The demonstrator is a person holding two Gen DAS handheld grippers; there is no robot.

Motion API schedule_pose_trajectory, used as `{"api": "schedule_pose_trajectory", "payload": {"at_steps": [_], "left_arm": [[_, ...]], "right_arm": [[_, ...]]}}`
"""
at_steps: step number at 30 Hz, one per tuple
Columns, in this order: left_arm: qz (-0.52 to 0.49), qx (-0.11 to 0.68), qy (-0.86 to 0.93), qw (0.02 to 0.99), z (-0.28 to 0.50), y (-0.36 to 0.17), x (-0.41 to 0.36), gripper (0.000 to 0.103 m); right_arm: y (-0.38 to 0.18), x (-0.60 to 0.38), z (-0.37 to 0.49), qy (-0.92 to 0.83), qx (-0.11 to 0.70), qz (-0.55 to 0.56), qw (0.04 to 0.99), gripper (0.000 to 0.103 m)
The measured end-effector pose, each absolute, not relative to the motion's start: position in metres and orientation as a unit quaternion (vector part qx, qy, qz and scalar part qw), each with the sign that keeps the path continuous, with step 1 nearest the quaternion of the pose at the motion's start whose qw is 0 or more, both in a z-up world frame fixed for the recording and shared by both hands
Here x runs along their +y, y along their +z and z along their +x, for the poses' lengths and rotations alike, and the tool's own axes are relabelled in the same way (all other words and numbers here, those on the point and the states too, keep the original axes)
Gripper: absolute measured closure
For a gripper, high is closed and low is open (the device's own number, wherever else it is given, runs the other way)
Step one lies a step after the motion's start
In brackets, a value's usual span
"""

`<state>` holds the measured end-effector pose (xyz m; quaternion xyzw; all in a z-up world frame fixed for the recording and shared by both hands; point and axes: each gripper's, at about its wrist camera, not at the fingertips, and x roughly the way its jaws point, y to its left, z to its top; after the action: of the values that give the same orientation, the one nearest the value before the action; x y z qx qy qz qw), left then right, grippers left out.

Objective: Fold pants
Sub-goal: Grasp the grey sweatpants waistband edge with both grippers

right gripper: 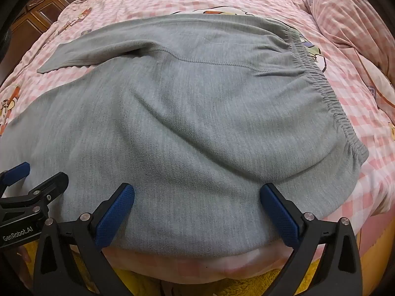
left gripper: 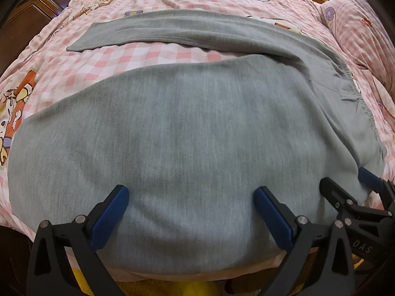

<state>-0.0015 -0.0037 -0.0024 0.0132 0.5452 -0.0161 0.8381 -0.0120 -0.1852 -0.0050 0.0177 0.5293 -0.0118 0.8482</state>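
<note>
Grey knit pants [left gripper: 185, 123] lie flat on the bed, legs running left and the elastic waistband [right gripper: 328, 93] at the right. The far leg [left gripper: 148, 29] lies apart from the near one, with checked cover showing between them. My left gripper [left gripper: 191, 192] is open, and its blue pads [left gripper: 111, 212] straddle the near leg by the bed's front edge. My right gripper [right gripper: 197, 190] is open too, over the seat of the pants [right gripper: 197, 111] nearer the waistband. Neither holds fabric. Each gripper shows in the other's view: the right gripper [left gripper: 344, 177], the left gripper [right gripper: 43, 172].
The pink checked bed cover [left gripper: 148, 56] with cartoon prints spreads under everything. A matching pillow [right gripper: 345, 12] lies at the far right. Dark wooden cabinets [left gripper: 37, 7] stand past the bed's left side. Yellow fuzzy fabric [right gripper: 321, 278] shows below the front edge.
</note>
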Motion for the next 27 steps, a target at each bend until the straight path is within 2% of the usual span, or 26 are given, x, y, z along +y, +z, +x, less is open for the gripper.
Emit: {"api": "schedule_pose_trajectory", "payload": {"at_steps": [21,27], "left_arm": [[0.008,0.53,-0.021,0.848,-0.007,-0.002,-0.001,0.0],[0.013,0.547,-0.044,0.836,-0.003,0.004,0.002,0.0]], "right_arm": [[-0.003,-0.19,-0.013,-0.013,0.523,0.02,0.852,0.0],[0.005,-0.196,-0.014,0.014,0.526,0.03,0.85,0.0]]}}
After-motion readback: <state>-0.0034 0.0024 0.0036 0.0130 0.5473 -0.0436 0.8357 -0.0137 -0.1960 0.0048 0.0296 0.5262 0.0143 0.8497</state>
